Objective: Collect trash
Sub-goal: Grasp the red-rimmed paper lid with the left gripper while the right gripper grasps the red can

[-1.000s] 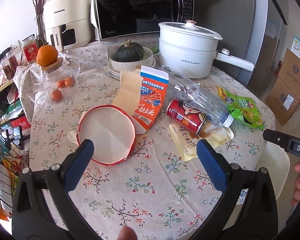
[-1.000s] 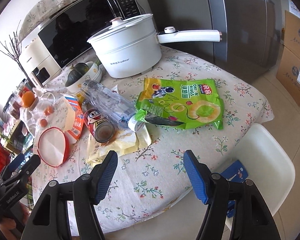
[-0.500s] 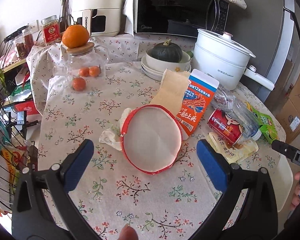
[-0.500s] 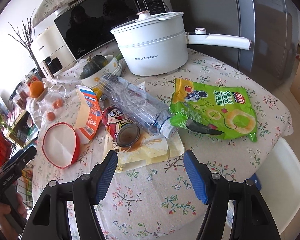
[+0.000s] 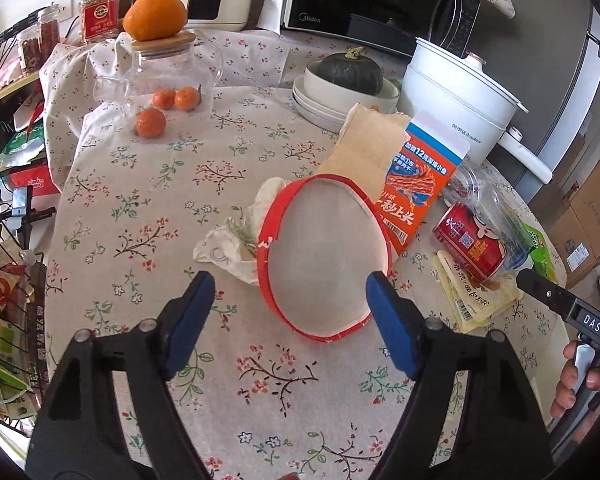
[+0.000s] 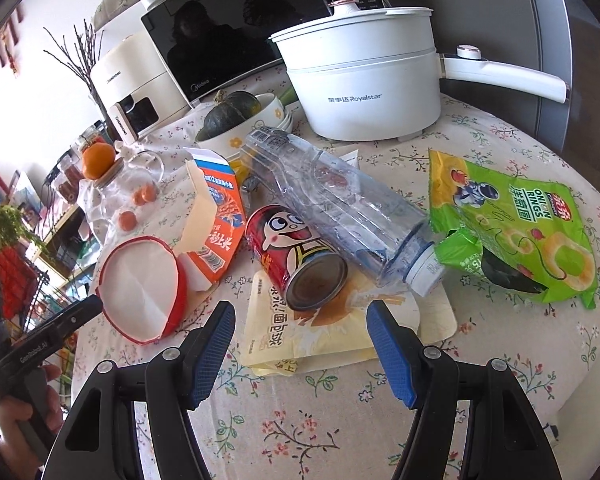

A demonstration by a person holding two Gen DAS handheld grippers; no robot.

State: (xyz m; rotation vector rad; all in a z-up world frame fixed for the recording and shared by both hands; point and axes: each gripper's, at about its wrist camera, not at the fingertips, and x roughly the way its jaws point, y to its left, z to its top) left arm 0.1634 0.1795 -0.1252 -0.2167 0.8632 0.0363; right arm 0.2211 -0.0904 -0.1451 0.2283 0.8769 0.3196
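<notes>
Left tool [image 5: 288, 304]: closer than before, jaws just narrowed, apart, empty | red lid [image 5: 324, 256]: just ahead | right tool [image 6: 300, 328]: apart, empty, near can [image 6: 296, 256].

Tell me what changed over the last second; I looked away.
Both grippers came closer to the trash. The left gripper, nearing the round red-rimmed paper lid, has just been closing, still empty. The right gripper stays open before the red can. The trash stayed put.

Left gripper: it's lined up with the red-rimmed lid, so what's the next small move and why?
Probably ease the left gripper forward and down over the red-rimmed lid. Its jaws have just been closing, with nothing between them yet; they are open, and the lid lies just ahead, propped on a crumpled tissue.
</notes>
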